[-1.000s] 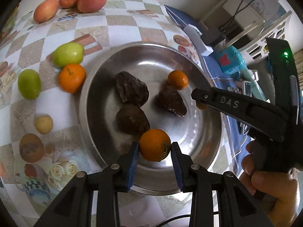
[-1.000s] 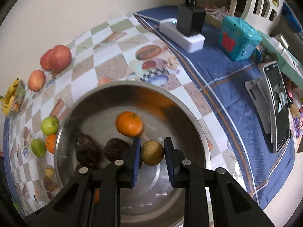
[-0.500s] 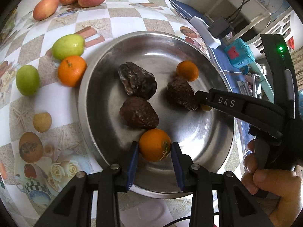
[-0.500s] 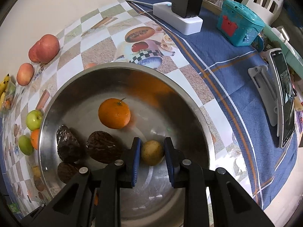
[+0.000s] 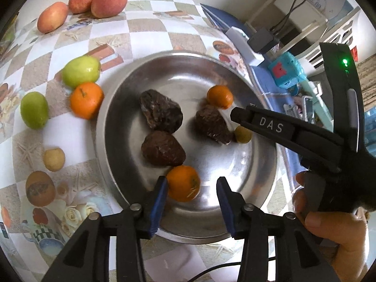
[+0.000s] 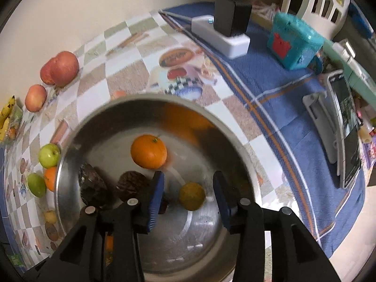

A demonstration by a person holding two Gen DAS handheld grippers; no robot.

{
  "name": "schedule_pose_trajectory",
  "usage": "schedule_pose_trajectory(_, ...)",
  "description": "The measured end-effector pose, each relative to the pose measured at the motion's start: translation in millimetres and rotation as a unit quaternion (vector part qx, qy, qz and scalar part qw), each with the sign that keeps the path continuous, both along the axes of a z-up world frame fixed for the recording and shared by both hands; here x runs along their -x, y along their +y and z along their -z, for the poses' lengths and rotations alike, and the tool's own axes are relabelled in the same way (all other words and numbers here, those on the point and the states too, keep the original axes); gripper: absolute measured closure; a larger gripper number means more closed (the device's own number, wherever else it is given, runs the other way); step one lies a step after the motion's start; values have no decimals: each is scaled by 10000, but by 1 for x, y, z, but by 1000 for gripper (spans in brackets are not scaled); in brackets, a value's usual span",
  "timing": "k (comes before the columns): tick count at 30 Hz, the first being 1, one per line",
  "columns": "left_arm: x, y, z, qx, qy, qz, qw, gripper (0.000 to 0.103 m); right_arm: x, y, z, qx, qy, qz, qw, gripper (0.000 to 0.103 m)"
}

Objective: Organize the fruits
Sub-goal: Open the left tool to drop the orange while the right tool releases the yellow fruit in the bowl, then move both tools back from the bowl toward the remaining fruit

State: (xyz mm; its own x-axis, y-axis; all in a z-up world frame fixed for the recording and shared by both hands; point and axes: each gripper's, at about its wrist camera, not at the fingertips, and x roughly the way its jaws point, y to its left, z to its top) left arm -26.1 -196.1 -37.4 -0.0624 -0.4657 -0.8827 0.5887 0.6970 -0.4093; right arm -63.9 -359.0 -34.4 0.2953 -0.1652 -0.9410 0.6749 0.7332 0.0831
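Observation:
A steel bowl [image 5: 122,108] [image 6: 237,145] holds three dark brown fruits [image 5: 161,114], two oranges and a small yellow-brown fruit. My left gripper [image 5: 191,189] is open; an orange [image 5: 183,183] lies in the bowl between its fingers, against the left one. My right gripper [image 6: 186,186] is open; the small yellow-brown fruit [image 6: 192,196] [image 5: 243,134] rests in the bowl between its fingers. The second orange [image 6: 148,151] [image 5: 219,96] lies farther in. The right gripper's body [image 5: 293,131] reaches over the bowl's right rim.
On the checkered cloth left of the bowl lie two green fruits [image 5: 81,70], an orange [image 5: 86,99] and a small yellow fruit [image 5: 54,159]. Three red apples [image 5: 109,1] and bananas [image 6: 5,115] sit far back. A power strip [image 6: 221,36], teal box [image 6: 293,42] and phone [image 6: 347,136] lie right.
Both grippers have opened. The left let go of the orange and the right let go of the small yellow-brown fruit; both fruits now rest in the bowl.

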Motion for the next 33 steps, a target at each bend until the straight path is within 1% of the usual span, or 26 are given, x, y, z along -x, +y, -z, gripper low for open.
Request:
schedule_pose_trajectory(4,-9,10,-13,117,-109,-161,9997,53,-3,8,-17,127,-220,-78,9996,55)
schedule_pose_trajectory(8,-29,33,-26,246,-199,-552,9980,52,-10,17,-25,170,-329,-225,9991,55)
schedule_pose_trajectory(11,-49,53,-33,123,-457,-978,9941,51,-20,31,-28,143,-378,-455,9981,55)
schedule_pose_trajectory(13,-60,67,-34,5,-619,-1204,9908,50,-28,43,-32,172,-359,-647,9971,52)
schedule_pose_trajectory(14,-67,76,-36,-72,-725,-1365,9880,50,-32,50,-34,171,-366,-749,9964,50)
schedule_pose_trajectory(16,-79,93,-39,-158,-839,-1645,9827,48,-41,64,-39,139,-409,-972,9943,50)
schedule_pose_trajectory(18,-87,109,-39,-177,-860,-1870,9784,46,-51,79,-45,104,-462,-1178,9919,50)
schedule_pose_trajectory(19,-91,116,-38,-178,-852,-1967,9766,44,-55,85,-48,85,-492,-1258,9908,48)
schedule_pose_trajectory(20,-95,124,-37,-170,-833,-2076,9745,44,-63,94,-52,56,-536,-1384,9889,39)
schedule_pose_trajectory(22,-100,131,-35,-187,-798,-2218,9716,42,-72,108,-58,80,-591,-1512,9867,32)
schedule_pose_trajectory(23,-104,136,-33,-218,-785,-2330,9691,37,-76,116,-60,104,-622,-1573,9855,32)
schedule_pose_trajectory(24,-106,140,-33,-256,-786,-2419,9668,36,-81,125,-61,109,-647,-1645,9842,32)
schedule_pose_trajectory(25,-107,145,-33,-335,-805,-2522,9637,33,-84,130,-62,106,-654,-1659,9839,30)
schedule_pose_trajectory(26,-109,152,-32,-435,-847,-2634,9600,27,-88,135,-61,85,-673,-1655,9839,27)
schedule_pose_trajectory(28,-115,163,-30,-534,-877,-2793,9547,22,-93,141,-57,-58,-736,-1618,9841,20)
schedule_pose_trajectory(30,-122,178,-27,-608,-895,-3057,9460,18,-99,148,-52,-105,-742,-1618,9840,19)
schedule_pose_trajectory(32,-127,192,-25,-634,-891,-3315,9371,9,-104,157,-47,-47,-682,-1733,9825,19)
schedule_pose_trajectory(33,-129,197,-23,-677,-905,-3391,9339,7,-106,161,-45,-40,-687,-1792,9814,19)
